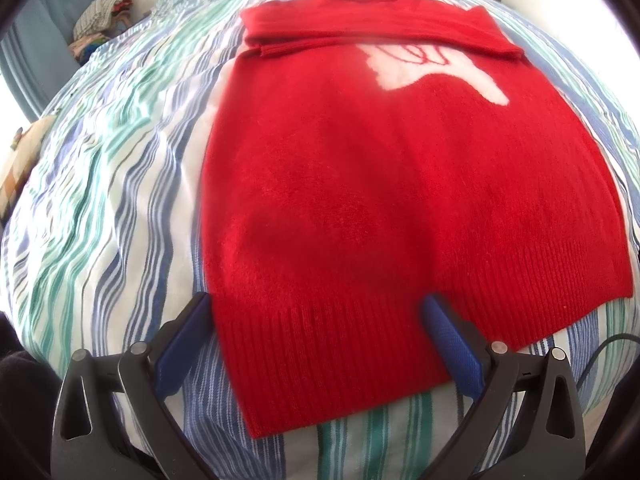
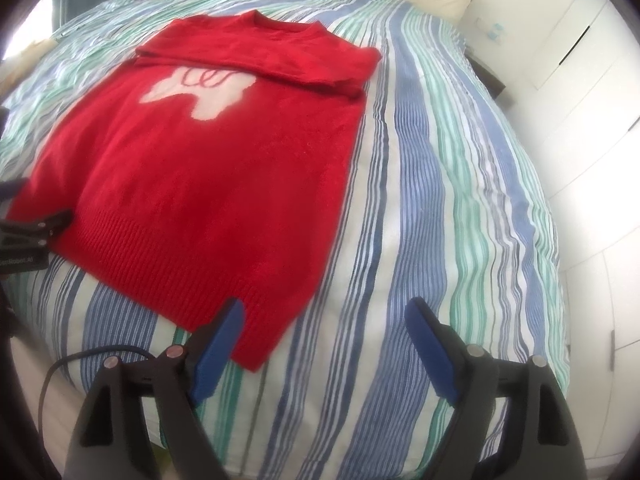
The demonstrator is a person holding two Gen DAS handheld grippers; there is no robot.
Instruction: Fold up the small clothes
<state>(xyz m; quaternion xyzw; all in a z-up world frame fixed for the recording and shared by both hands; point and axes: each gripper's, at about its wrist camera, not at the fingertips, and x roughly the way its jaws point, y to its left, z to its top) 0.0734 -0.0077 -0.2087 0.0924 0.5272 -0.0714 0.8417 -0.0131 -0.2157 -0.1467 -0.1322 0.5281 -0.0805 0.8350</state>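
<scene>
The left gripper [image 1: 316,312] is holding its jaws wide apart, and the ribbed bottom edge of the red sweater [image 1: 360,184] is lying flat between them, near its left corner. The right gripper [image 2: 325,314] is also keeping its jaws wide apart. The sweater's right bottom corner is sitting just beside its left finger [image 2: 218,350], with striped bedding between the jaws. The sweater is lying spread out on the bed [image 2: 460,208], with its sleeves folded across the chest.
</scene>
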